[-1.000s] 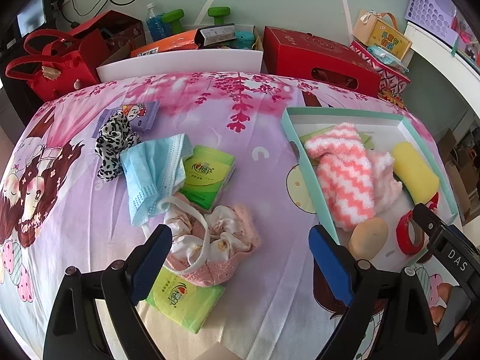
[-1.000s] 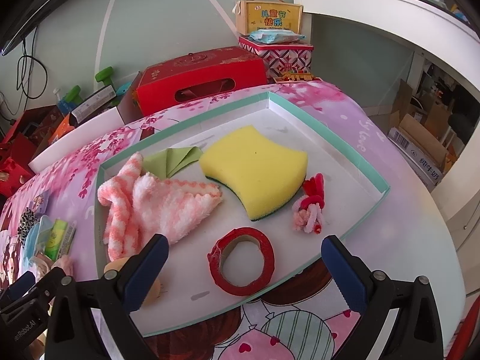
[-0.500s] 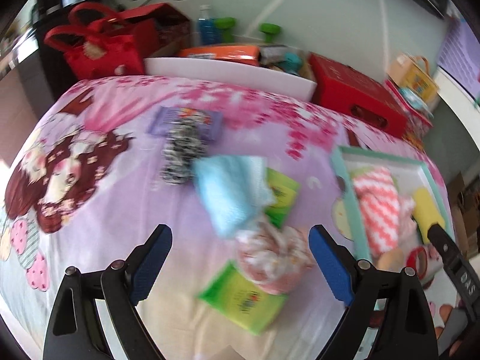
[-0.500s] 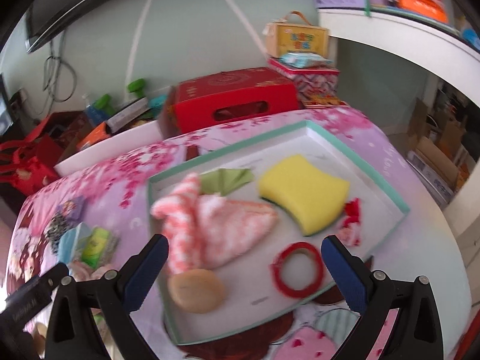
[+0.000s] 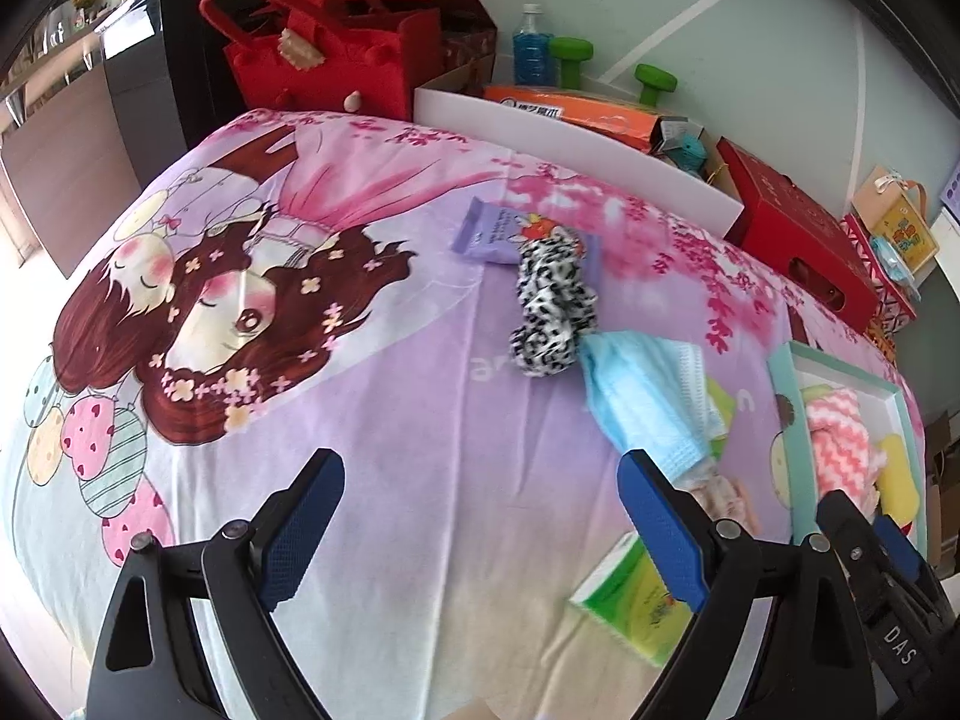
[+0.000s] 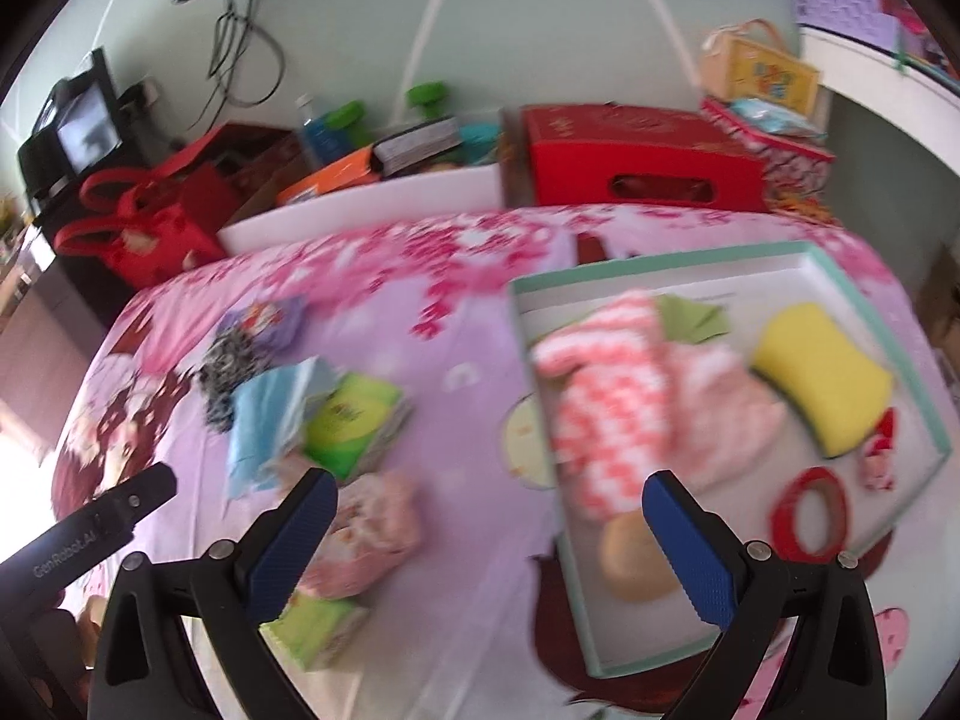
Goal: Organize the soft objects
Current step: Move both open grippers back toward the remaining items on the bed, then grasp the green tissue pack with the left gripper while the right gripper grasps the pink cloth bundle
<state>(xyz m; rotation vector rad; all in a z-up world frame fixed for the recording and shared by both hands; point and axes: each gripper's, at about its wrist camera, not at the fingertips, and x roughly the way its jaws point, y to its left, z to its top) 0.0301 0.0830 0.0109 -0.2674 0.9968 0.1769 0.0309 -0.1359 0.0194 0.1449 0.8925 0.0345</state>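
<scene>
Left wrist view first: my left gripper [image 5: 480, 516] hangs with jaws wide apart over the cartoon-print counter [image 5: 372, 420], holding nothing. Ahead lie a leopard scrunchie [image 5: 555, 306] and, touching it, a blue face mask [image 5: 648, 396]. Right wrist view, blurred: my right gripper [image 6: 489, 531] is likewise spread and empty, between a pink pouch [image 6: 372, 531] and the teal-rimmed tray [image 6: 900, 324] holding a striped towel [image 6: 606, 396] and yellow sponge [image 6: 822, 378].
</scene>
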